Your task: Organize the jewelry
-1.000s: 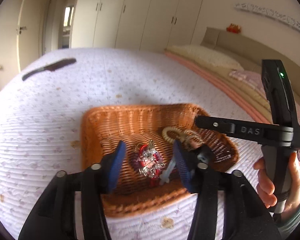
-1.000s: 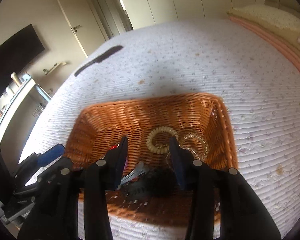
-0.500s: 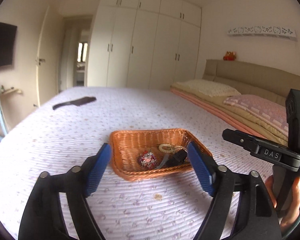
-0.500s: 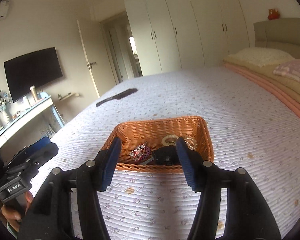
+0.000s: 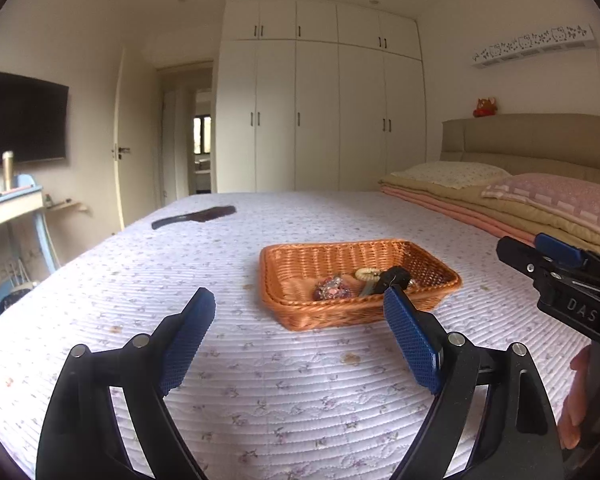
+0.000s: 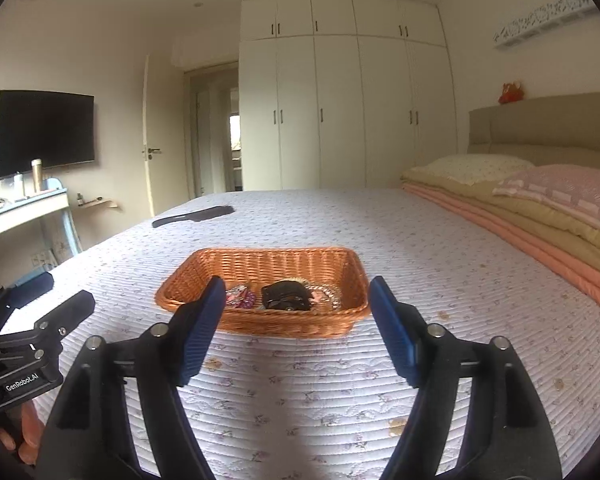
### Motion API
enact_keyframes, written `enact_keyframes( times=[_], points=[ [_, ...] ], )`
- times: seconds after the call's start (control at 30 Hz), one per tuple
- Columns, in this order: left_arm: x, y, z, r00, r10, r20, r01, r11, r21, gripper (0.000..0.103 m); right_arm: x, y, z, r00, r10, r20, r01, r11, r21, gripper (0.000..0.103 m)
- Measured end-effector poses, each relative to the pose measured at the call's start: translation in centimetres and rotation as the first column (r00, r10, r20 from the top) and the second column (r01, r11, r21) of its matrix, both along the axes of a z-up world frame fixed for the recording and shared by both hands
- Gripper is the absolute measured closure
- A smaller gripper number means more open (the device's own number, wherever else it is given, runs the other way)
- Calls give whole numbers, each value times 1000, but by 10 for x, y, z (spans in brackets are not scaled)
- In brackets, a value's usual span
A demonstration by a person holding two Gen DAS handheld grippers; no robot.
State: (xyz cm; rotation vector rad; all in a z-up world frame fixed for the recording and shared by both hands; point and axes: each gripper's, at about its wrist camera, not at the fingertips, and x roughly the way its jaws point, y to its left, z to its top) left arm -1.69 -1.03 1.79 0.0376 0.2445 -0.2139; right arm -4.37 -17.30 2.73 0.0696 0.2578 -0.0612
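Note:
An orange wicker basket sits on the flowered bedspread. Inside it lie a sparkly red-and-silver piece, a cream coil band, a black clip and a clear beaded bracelet. My left gripper is open and empty, held back from the basket above the bedspread. My right gripper is open and empty too, just in front of the basket. Each gripper's body shows at the edge of the other's view.
A dark comb lies far back on the bed. Folded blankets and pillows are stacked at the right by the headboard. A desk stands off the bed's left edge.
Both grippers have pulled back and up from inside the basket and opened wider. The jewelry stays in the basket.

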Motion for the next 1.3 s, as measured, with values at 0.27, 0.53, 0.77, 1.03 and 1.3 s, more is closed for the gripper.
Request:
enact_keyframes(
  times=[0.27,0.53,0.77,1.03,1.3],
  points=[
    [14,3,-20,998,64,-14,-64,998,-17,19,2,-1,-23,1000,-25,0,25,1000,-13,28],
    [20,4,-24,997,74,-34,-75,997,-14,14,6,-12,-31,999,-46,-28,47,998,42,26],
    [16,3,-24,997,78,-19,-78,997,-12,14,0,-9,-29,999,-44,-5,44,999,30,25],
    [16,1,-24,997,78,-18,-78,997,-7,13,-1,-7,-28,999,-45,3,45,999,19,23],
    [17,0,-25,997,76,-15,-76,997,-8,13,-1,-7,-29,999,-42,3,42,999,22,22]
  ],
)
